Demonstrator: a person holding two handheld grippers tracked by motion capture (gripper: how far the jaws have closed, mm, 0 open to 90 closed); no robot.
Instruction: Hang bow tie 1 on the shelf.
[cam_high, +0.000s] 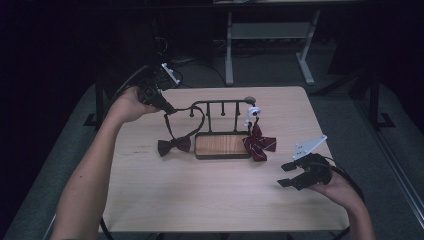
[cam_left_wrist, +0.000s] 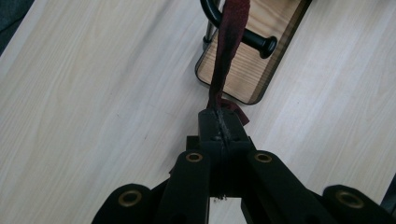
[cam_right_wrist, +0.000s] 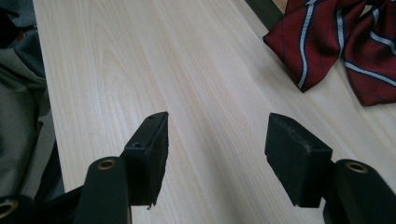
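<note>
At the rack's left end: left gripper clenched on the dark bow tie's strap, bow resting on the table; we risk tipping the peg rack (strap snagging). Right gripper released.

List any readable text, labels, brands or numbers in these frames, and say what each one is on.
None can be read. The wooden table, the rack, the dark bow tie and the striped red bow tie carry no visible lettering. The white object hanging on the rack is too small to tell. Both grippers, left and right, show bare black fingers with no markings.
</note>
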